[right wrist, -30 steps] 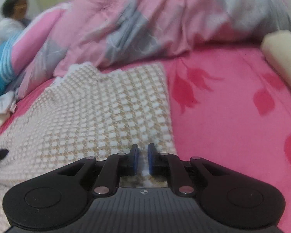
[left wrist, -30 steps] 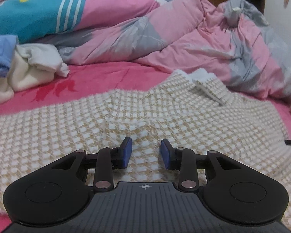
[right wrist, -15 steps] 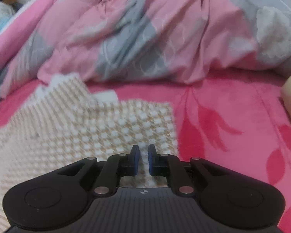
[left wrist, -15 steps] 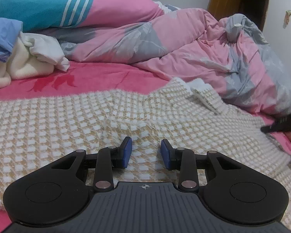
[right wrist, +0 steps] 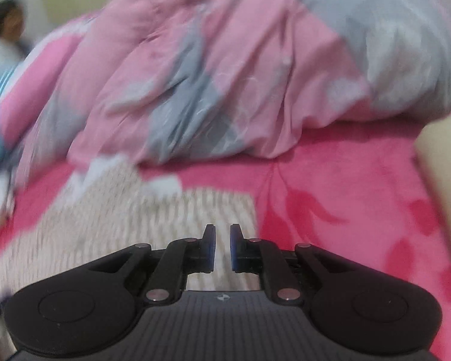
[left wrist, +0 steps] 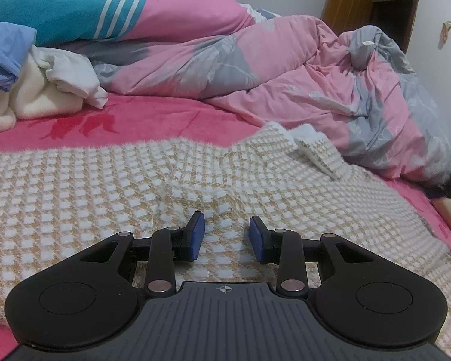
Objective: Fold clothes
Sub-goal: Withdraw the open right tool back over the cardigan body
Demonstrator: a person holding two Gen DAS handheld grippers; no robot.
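Note:
A beige-and-white checked knit sweater [left wrist: 105, 186] lies spread over the pink bed sheet [left wrist: 165, 117]. A small folded flap [left wrist: 318, 153] sticks up at its far right. My left gripper [left wrist: 225, 234] hovers low over the middle of the sweater, open, with nothing between its blue pads. In the blurred right wrist view my right gripper [right wrist: 222, 246] is at the sweater's [right wrist: 120, 225] right edge. Its pads are nearly together, with pale knit showing in the narrow gap.
A rumpled pink-and-grey quilt [left wrist: 285, 69] fills the back of the bed. White, cream and blue clothes [left wrist: 45, 90] are piled at the left under a teal-and-pink striped cover [left wrist: 75, 0]. A cream roll [right wrist: 442, 180] lies at the right. A person [right wrist: 6, 27] sits far left.
My right gripper has risen and moved along the bed with the sweater's edge staying under its pads, and its view has blurred. The left gripper has stayed over the sweater, rolling slightly.

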